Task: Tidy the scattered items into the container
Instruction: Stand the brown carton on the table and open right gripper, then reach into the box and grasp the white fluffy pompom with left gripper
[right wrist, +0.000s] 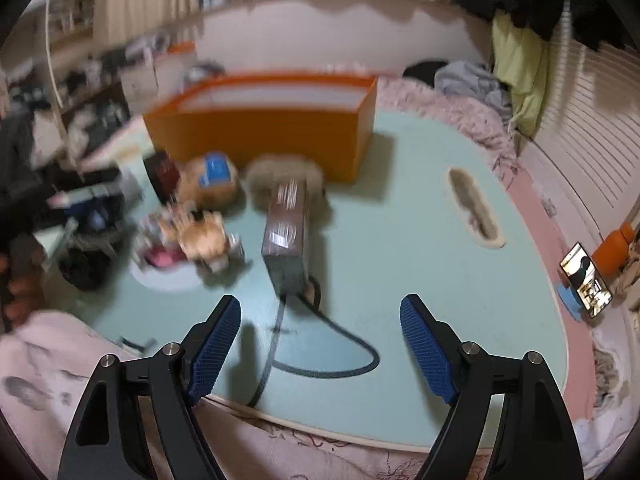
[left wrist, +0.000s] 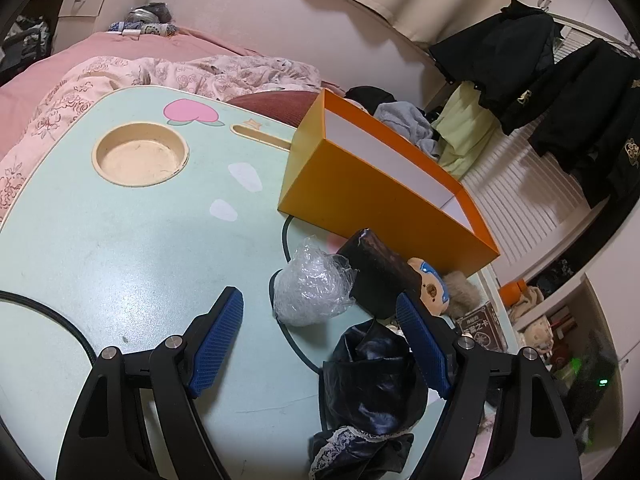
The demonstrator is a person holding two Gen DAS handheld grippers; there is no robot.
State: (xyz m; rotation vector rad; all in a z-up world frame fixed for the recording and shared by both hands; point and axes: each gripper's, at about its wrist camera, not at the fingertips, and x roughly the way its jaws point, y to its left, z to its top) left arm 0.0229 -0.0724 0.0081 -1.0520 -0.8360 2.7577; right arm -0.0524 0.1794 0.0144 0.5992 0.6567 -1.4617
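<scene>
Dark brown packet lies ahead of the parted, empty right claw.

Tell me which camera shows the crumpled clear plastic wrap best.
The left wrist view. The clear plastic wrap sits sharp and unblocked on the table, just ahead of the open left gripper, beside the dark brown packet. The right wrist view is motion-blurred, and I cannot pick the wrap out in its clutter.

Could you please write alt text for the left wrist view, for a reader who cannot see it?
The open left gripper hovers over a mint-green table, pointing at a clear plastic wad, a dark brown packet and crumpled black fabric. Behind them stands an open orange box.
</scene>
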